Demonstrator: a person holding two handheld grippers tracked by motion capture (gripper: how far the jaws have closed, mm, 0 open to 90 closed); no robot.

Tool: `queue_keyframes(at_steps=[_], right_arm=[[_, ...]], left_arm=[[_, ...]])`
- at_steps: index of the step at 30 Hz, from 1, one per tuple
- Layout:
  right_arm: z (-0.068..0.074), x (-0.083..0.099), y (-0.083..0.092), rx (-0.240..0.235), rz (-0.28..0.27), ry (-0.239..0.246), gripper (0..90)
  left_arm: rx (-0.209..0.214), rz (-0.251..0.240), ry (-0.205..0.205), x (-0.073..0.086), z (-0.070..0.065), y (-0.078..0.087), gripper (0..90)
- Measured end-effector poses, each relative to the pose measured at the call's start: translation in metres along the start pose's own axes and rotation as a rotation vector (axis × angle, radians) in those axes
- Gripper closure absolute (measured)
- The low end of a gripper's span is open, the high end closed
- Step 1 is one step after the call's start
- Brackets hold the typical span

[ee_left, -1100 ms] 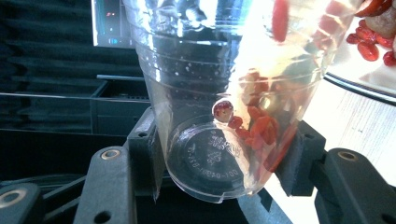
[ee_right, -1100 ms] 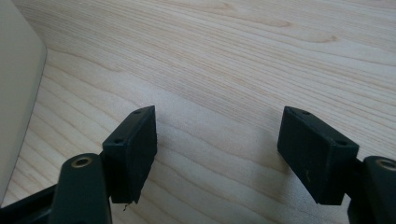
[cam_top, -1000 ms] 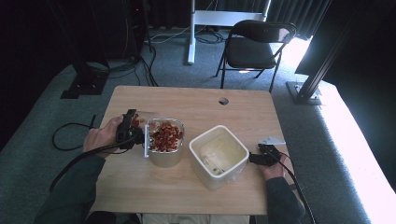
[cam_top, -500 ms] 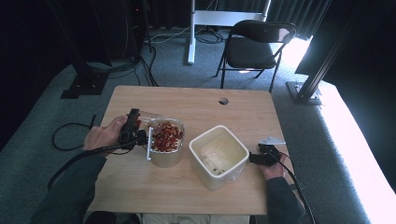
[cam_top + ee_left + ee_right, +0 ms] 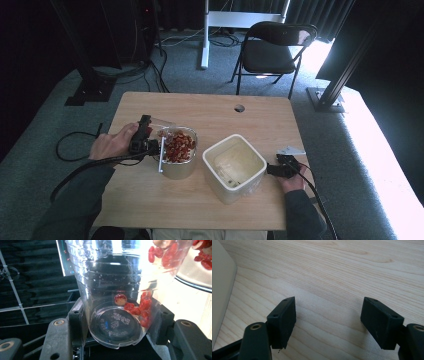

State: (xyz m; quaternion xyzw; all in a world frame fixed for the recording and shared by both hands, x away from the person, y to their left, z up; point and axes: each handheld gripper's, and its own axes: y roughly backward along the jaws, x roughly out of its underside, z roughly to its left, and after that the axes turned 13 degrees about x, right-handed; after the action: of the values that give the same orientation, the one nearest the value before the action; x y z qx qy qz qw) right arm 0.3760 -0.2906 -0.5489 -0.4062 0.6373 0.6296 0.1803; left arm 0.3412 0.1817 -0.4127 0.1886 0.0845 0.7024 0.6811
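Clear plastic cup point(image 5: 115, 302), tipped on its side over the metal bowl point(image 5: 178, 155): I hold it clamped near its base in my left gripper point(image 5: 115, 332), one jaw on each side of the wall. Most of the red dried fruit point(image 5: 178, 145) already lies heaped in the bowl; a small cluster point(image 5: 140, 310) clings to the cup's lower wall near the bottom.

To finish the pour well, I judge the cup's mouth should stay over the bowl's opening while I raise the base further, so the last pieces slide out instead of spilling onto the table point(image 5: 210, 107). The thin wall will likely buckle if squeezed harder, so a steady grip is the one to keep.

White square container point(image 5: 233, 165), just right of the bowl, appears empty. My right gripper point(image 5: 328, 315) rests on the table beside it, jaws apart with nothing between them.
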Motion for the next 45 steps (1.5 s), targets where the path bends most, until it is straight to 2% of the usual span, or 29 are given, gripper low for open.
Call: queue_keyframes(at_steps=[8,35,38,45], right_arm=[[-0.0001,0.0000,0.0000,0.000,0.000,0.000,27.9],[0.0000,0.0000,0.0000,0.000,0.000,-0.001,27.9],[0.0000,0.0000,0.0000,0.000,0.000,-0.001,27.9],[0.0000,0.0000,0.0000,0.000,0.000,-0.001,27.9]], left_arm=[[-0.008,0.008,-0.026,-0.0015,0.0008,0.0000,44.1],[-0.033,0.023,-0.054,-0.0022,0.0043,0.0011,44.1],[-0.032,0.012,-0.045,-0.0023,0.0055,0.0021,44.1],[-0.043,0.023,-0.064,-0.0024,0.0050,0.0020,44.1]])
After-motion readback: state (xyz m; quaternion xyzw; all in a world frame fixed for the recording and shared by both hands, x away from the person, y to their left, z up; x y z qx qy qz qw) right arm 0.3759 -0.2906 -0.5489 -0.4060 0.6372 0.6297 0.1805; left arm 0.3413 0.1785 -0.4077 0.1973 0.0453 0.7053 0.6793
